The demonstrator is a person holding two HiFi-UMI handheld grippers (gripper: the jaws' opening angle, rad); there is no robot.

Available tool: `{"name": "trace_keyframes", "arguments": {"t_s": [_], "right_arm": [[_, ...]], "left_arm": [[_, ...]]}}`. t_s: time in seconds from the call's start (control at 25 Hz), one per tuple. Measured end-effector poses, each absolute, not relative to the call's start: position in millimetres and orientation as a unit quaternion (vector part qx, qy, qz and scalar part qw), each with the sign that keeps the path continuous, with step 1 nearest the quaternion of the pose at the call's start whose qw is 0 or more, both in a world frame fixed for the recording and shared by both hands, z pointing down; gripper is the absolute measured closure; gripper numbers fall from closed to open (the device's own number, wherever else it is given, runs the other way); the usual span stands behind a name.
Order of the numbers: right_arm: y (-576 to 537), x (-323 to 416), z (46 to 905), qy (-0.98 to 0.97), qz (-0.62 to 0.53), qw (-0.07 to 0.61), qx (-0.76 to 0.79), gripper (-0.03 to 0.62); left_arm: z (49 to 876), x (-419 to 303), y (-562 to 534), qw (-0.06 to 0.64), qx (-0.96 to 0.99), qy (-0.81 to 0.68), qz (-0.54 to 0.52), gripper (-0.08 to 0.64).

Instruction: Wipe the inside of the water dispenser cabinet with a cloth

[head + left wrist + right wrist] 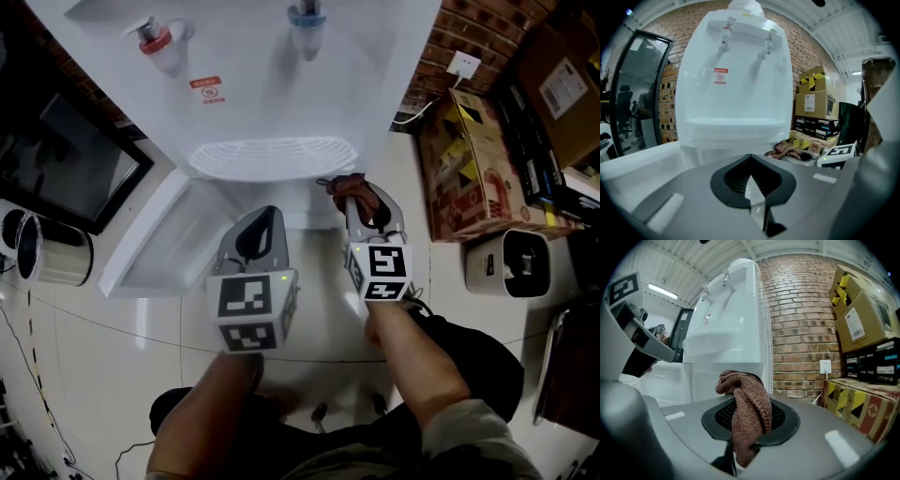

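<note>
Honestly, the brown cloth (749,404) looks soft and floppy; right tool (366,208) pinches its bunched middle, left tool (258,234) closed, empty.

Nothing legible
The red label (204,90) on the water dispenser (246,56) and the cardboard box (869,305) sticker (857,323) are too small.

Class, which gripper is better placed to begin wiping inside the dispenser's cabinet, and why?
Right, probably: the right gripper holds the brown cloth in its jaws; the left gripper is shut and empty.
</note>
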State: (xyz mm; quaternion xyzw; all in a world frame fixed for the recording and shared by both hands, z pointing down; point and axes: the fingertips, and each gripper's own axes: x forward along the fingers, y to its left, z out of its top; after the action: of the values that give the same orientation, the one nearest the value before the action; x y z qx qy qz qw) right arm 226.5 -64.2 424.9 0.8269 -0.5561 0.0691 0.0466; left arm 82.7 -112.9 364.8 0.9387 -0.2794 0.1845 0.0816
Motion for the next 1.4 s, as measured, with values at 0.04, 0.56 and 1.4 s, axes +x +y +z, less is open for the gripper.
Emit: {"name": "trace_keyframes", "arguments": {"t_s": [0.04,0.56,1.4], "right_arm": [[-65,225,424,-0.555,0.063,0.05,0.828,0.494],[-80,237,488,-0.548,0.118,0.125,0.819,0.497],[-96,222,636,-0.601,0.259,0.287,0.7,0.492]], "left_arm": [[363,81,-115,0.084,0.938,-0.284,0.181,0.56],[361,76,-141,0.09,0.93,-0.309,0.176,0.56],[410,41,-179,0.188,0.871,-0.413,0.186,0.56]]}}
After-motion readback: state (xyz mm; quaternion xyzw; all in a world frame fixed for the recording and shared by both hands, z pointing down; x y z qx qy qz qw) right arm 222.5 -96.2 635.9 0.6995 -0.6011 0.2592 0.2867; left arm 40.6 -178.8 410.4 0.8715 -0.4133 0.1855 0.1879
